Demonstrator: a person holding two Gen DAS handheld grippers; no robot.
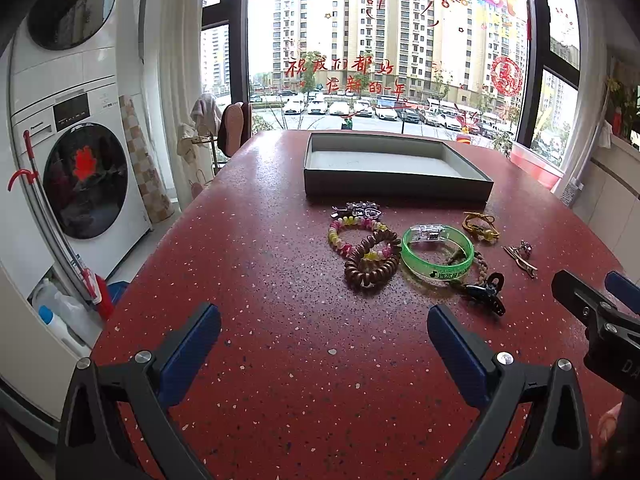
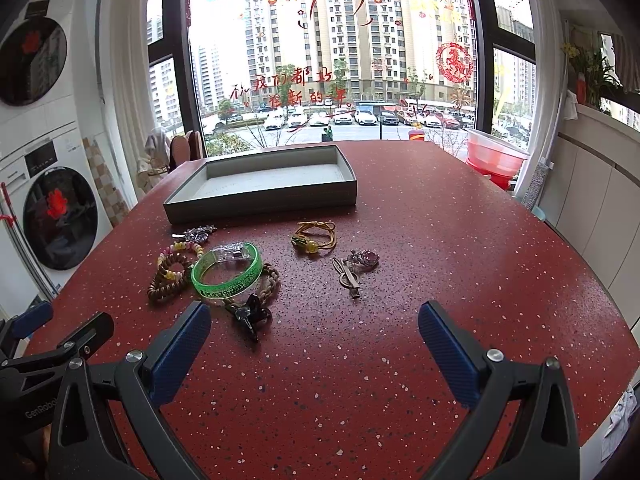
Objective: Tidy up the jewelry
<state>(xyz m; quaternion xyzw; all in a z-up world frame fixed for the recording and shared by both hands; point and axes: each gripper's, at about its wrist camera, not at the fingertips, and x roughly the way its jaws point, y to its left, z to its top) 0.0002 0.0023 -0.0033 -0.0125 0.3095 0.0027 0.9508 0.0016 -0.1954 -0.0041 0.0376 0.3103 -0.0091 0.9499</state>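
Jewelry pile [image 2: 224,272] ahead, clear of both spread fingers [image 2: 182,354].

Red white-speckled table [image 1: 280,280], grey box [image 1: 396,188], green bangle [image 1: 437,256], brown beads [image 1: 372,266].

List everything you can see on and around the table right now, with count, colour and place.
tray: 1, grey, nothing inside, far side of the table
table: 1, red speckled top
green bangle: 1, translucent green, middle of the pile
wooden bead bracelet: 1, brown, left of the bangle, overlapping the pastel one
pastel bead bracelet: 1, pink and yellow, left of the pile
silver charm piece: 1, silver, just in front of the tray
yellow cord bracelet: 1, yellow, right of the bangle
braided band: 1, tan, under the bangle's edge
black claw clip: 1, black, nearest the grippers
metal hair clip: 1, bronze, right side
pink ornament: 1, pinkish, beside the metal clip
washing machines: 2, white, stacked, left
left gripper: open, above bare table
right gripper: open, above bare table
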